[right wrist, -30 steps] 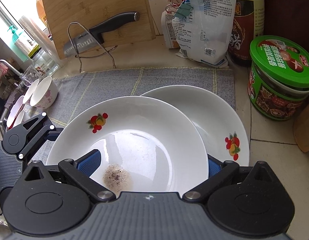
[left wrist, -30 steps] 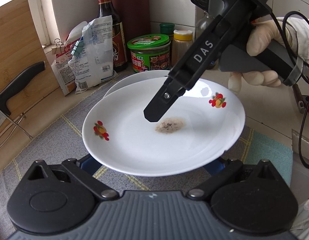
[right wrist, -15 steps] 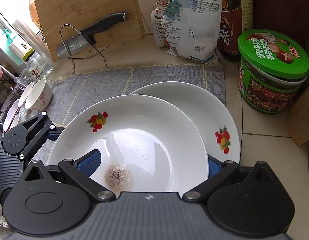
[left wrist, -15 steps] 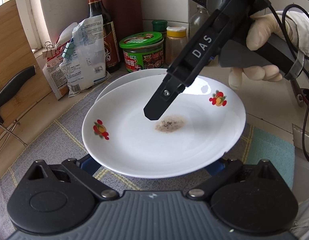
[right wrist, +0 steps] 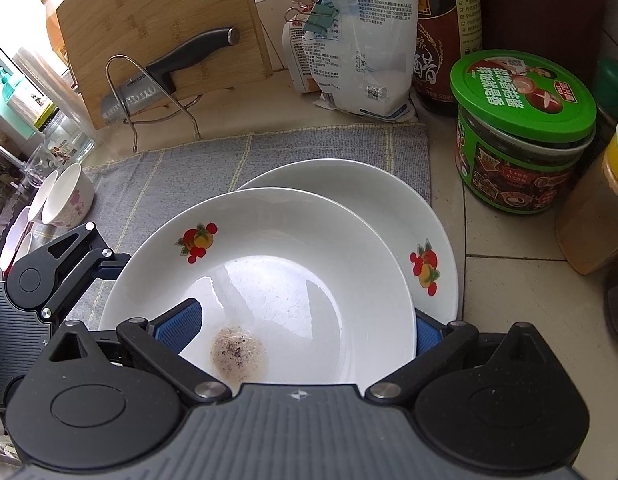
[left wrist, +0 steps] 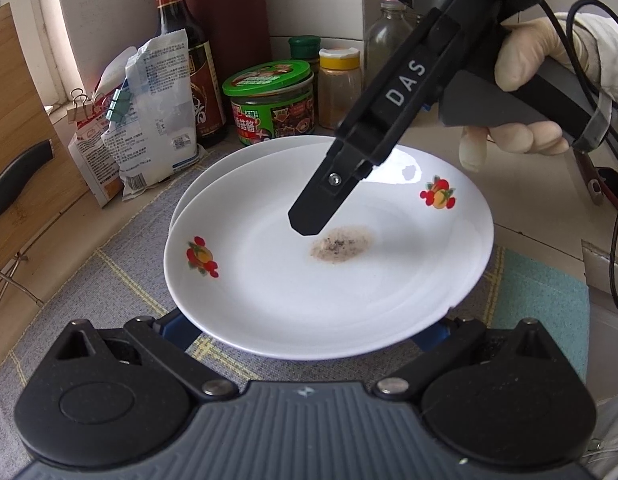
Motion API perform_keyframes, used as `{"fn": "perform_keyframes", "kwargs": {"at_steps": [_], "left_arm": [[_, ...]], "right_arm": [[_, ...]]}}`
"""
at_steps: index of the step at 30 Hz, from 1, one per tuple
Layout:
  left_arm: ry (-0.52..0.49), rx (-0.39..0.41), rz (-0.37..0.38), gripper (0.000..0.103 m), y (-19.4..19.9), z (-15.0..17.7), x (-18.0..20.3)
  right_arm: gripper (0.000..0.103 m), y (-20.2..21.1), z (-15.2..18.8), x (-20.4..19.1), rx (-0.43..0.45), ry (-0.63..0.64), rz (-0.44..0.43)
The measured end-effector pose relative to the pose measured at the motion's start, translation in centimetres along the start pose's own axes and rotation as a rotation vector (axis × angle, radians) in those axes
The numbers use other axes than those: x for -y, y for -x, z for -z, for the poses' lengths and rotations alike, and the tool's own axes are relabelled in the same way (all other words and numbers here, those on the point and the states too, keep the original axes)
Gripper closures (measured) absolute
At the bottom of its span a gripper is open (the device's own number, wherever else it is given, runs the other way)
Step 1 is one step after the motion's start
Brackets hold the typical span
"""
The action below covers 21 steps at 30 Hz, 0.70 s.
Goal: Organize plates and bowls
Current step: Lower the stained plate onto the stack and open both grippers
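Upper plate (right wrist: 269, 264), white glazed with fruit decals, sits offset on a lower plate (right wrist: 373, 196) of the same pattern, both on the grey mat (right wrist: 181, 176) on the counter (right wrist: 509, 280). In the right wrist view the lower plate's exposed rim runs from 12 to 3 o'clock of the upper one. A speckled brown residue patch (left wrist: 341, 244) lies in the upper plate's well. Right gripper (right wrist: 297, 328): fingers straddle the near rim, one blue pad (right wrist: 177, 326) inside the well near the residue, the other at the outer edge; spread wide, no firm grip evident. Left gripper (left wrist: 305, 332): fingers pass under the plate's near edge, spread wide, contact cannot be told. A gloved hand (left wrist: 525, 80) holds the right gripper's handle. Small bowls (right wrist: 65, 196) stand at 9 o'clock, at the mat's edge. Handling judgement: ceramic is rigid, moderately heavy, brittle, with slick glaze. Best hold is a pinch across the rim, one pad above and one below, clear of the residue. Lift level, since sliding on the lower plate risks chipping.
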<state>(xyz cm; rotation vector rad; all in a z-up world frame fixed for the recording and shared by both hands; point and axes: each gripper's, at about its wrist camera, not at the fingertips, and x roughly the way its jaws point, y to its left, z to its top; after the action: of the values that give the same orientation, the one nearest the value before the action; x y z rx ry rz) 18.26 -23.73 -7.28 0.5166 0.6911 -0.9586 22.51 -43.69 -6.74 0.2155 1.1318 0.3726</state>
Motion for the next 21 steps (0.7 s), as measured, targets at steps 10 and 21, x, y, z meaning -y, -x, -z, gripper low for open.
{"fn": "perform_keyframes", "kwargs": {"at_steps": [10,21], "left_arm": [[0.008,0.001,-0.004,0.001,-0.17,-0.13,-0.07],[0.006,-0.008,-0.005,0.001,0.28,-0.14,-0.14]], "right_arm": [[0.000,0.61,0.45,0.36,0.010,-0.024,0.004],[0.000,0.77,0.62,0.42,0.015,-0.030,0.003]]}}
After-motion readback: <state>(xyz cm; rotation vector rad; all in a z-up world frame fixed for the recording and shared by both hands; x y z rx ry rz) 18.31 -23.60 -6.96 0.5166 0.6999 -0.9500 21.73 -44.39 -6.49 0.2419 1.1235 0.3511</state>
